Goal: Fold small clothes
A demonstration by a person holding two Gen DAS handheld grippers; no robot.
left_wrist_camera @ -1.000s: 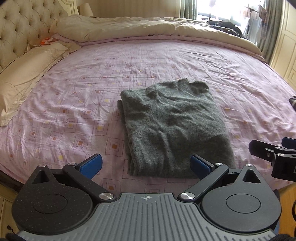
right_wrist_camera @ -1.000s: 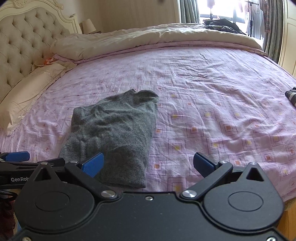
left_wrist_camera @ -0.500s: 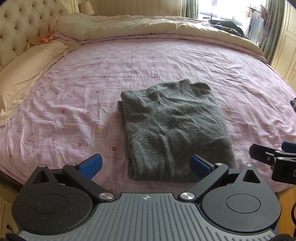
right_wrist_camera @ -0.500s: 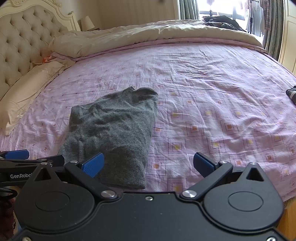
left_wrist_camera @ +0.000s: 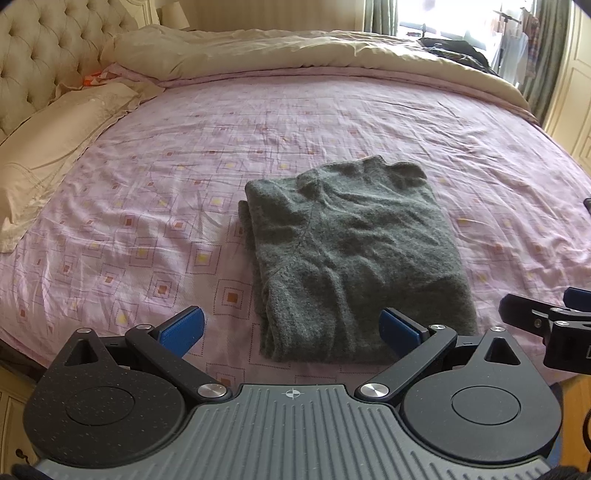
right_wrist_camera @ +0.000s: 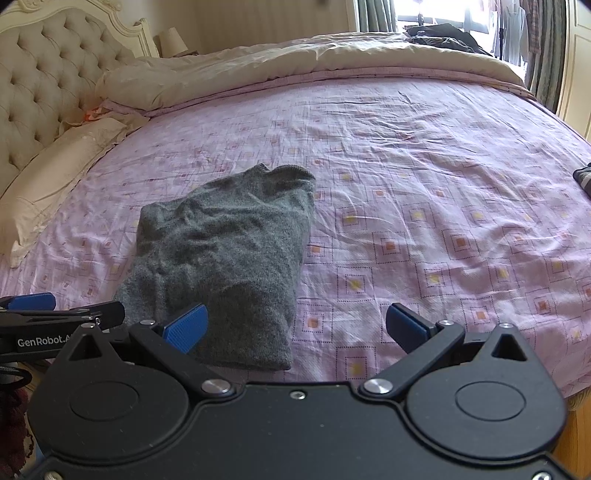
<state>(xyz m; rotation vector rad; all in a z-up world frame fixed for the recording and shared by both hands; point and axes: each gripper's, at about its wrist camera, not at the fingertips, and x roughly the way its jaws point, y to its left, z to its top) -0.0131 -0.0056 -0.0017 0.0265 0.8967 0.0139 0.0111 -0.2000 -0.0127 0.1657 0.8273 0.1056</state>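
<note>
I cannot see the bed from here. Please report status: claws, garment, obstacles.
Left claw open, empty. Right claw open, empty. Grey sweater lies folded on the pink sheet, untouched. Nothing in the way.

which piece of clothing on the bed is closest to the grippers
The folded grey sweater, lying just ahead of both open grippers. The dark clothes pile sits far off on the beige duvet by the window.

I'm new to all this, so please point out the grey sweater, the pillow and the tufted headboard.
grey sweater (left_wrist_camera: 354,251): left wrist view, middle of its folded top layer.
pillow (left_wrist_camera: 55,140): left wrist view, its upper face.
tufted headboard (right_wrist_camera: 48,85): right wrist view, buttoned padding.
</note>
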